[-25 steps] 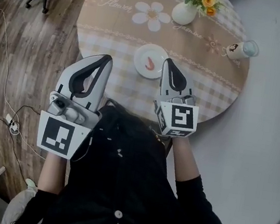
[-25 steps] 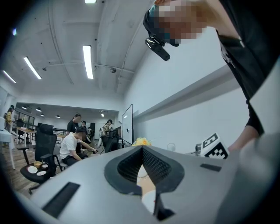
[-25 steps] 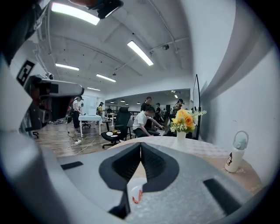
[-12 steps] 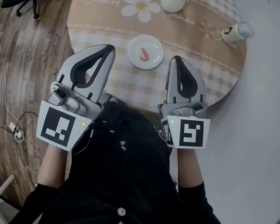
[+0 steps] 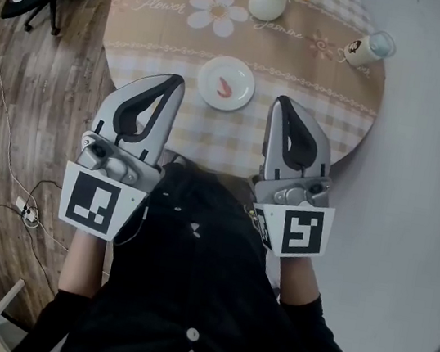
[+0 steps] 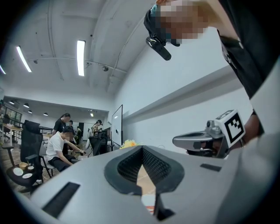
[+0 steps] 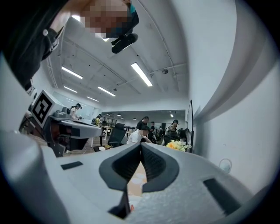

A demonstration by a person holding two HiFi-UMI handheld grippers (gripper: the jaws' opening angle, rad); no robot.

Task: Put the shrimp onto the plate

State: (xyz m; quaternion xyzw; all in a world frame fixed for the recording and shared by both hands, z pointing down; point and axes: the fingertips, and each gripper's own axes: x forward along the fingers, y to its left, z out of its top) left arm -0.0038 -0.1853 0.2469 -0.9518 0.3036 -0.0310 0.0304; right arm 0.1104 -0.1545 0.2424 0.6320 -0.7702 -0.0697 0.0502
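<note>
The tablecloth (image 5: 183, 41) bears the cursive word "Flower" (image 5: 154, 4) at the head view's upper left; another script word farther right is illegible.

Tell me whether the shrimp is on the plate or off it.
On it. The head view shows the shrimp lying near the middle of the white plate, inside its rim.

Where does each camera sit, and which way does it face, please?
Head view: on the person's head, looking steeply down at the table, plate and shrimp; shows both forearms, black top, left gripper and right gripper.
Left gripper view: on the left gripper, looking along its shut jaws across the table toward the office; shows the right gripper.
Right gripper view: on the right gripper, looking along its shut jaws the same way; shows the left gripper.
Shared: all three views show the flowers.
</note>
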